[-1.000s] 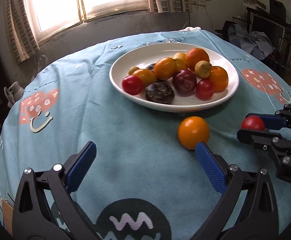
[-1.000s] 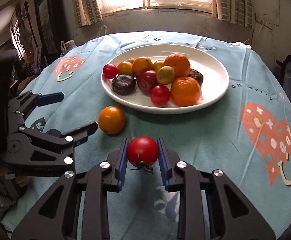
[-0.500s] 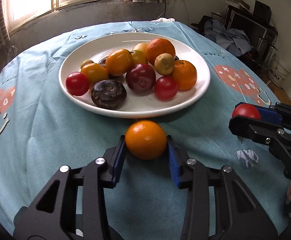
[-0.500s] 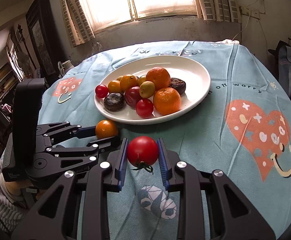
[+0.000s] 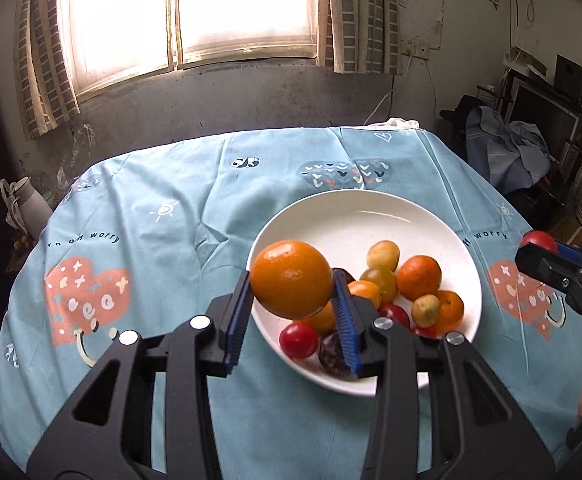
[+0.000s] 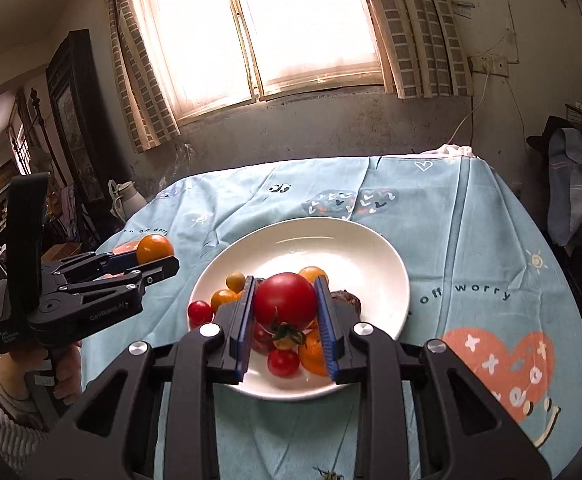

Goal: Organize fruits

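My left gripper [image 5: 293, 298] is shut on an orange [image 5: 291, 279] and holds it in the air over the near left rim of the white plate [image 5: 355, 220]. My right gripper [image 6: 287, 306] is shut on a red tomato [image 6: 285, 301] with a green stem, held in the air over the plate [image 6: 371, 252]. The plate holds several fruits: oranges, small red tomatoes, yellow fruits and a dark one. The right gripper and tomato [image 5: 537, 240] show at the right edge of the left wrist view. The left gripper and orange [image 6: 155, 248] show at the left of the right wrist view.
The plate sits on a round table with a light blue cloth [image 5: 171, 220] printed with hearts. A wall with a bright window [image 5: 243, 8] stands behind. A white kettle [image 6: 125, 196] and dark furniture are at the left, clothes and boxes [image 5: 507, 152] at the right.
The left gripper closed on the orange on the cloth and has lifted it over the plate's near rim. The right gripper has risen with the tomato and come over the plate.
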The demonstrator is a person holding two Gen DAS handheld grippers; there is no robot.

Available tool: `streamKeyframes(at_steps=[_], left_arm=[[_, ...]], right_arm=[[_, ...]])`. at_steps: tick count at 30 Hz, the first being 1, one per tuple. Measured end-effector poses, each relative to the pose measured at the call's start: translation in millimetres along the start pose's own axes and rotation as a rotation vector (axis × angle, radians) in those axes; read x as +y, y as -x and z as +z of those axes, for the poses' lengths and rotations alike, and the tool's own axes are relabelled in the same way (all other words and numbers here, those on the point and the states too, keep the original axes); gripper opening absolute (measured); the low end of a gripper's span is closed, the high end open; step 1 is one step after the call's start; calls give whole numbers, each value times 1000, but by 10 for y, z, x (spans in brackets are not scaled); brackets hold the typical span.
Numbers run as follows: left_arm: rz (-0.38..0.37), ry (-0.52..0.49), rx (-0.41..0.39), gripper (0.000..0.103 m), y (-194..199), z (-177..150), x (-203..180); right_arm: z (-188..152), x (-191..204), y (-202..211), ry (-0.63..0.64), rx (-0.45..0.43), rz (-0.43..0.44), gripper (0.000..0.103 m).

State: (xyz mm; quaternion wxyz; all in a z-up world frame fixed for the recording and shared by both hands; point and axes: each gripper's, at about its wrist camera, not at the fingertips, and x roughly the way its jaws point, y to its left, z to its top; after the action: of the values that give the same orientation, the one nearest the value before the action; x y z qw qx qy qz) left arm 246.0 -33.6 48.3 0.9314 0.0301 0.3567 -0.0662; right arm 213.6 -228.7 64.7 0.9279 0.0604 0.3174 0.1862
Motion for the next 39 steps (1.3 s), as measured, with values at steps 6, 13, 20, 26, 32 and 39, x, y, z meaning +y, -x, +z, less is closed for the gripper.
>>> streamKeyframes(at_steps=[6,13,20,26,32,39], left_arm=[[0,49,75,40,-726,64,30],[42,49,79,58,-1102,2,30],[72,41,38,79,-977,-9,23],[131,-6,-60,92,-379,-164,-76],[150,-1,-135,99,310,-533,-162],[150,30,-172,101,830,-1072,-238]], right_arm=[[55,-71,-790,2,94,-35,29],[42,-1,-1211,61,165,-44,68],[42,-30,-1074,35,101,-45,68],[19,37,-555,-34,29,-37,80],[-238,174,133,-63,-72,-72,98],[-732,356,744,-83,-229,-137,102]])
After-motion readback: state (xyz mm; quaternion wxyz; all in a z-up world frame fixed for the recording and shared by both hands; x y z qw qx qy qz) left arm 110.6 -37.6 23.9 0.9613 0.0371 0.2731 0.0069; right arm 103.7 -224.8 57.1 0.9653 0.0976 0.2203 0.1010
